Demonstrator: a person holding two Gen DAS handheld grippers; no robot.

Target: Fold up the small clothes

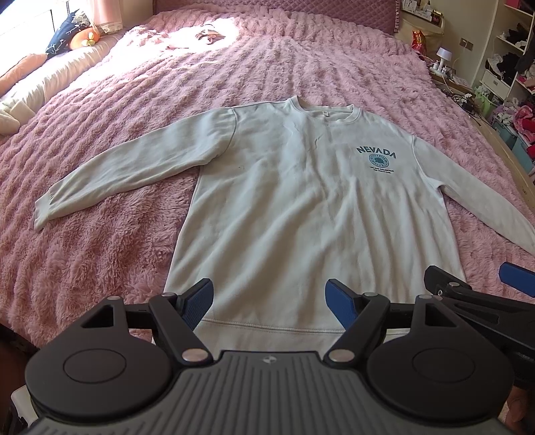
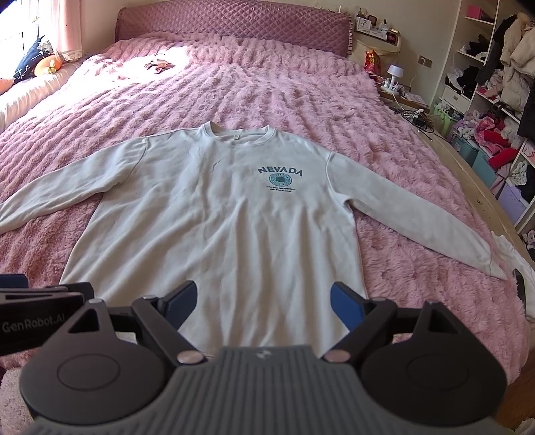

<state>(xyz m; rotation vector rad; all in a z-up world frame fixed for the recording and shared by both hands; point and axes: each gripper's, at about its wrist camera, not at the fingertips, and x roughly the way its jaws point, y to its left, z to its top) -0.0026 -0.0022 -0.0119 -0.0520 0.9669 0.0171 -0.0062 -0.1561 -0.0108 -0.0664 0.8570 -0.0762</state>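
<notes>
Here, white sweatshirt [image 1: 294,200] flat on pink bed [image 1: 100,261] ahead, left hand-held gripper [image 1: 269,299] and right hand-held gripper [image 2: 262,301] both wide apart, empty, above its hem.

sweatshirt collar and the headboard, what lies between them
Only bare pink fluffy blanket lies between the sweatshirt collar and the headboard, in the right wrist view.

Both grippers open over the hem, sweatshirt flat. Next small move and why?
Probably lower the left gripper onto the hem of the sweatshirt and close: both sleeves lie spread, nothing is folded, and the right gripper hangs open too.
</notes>
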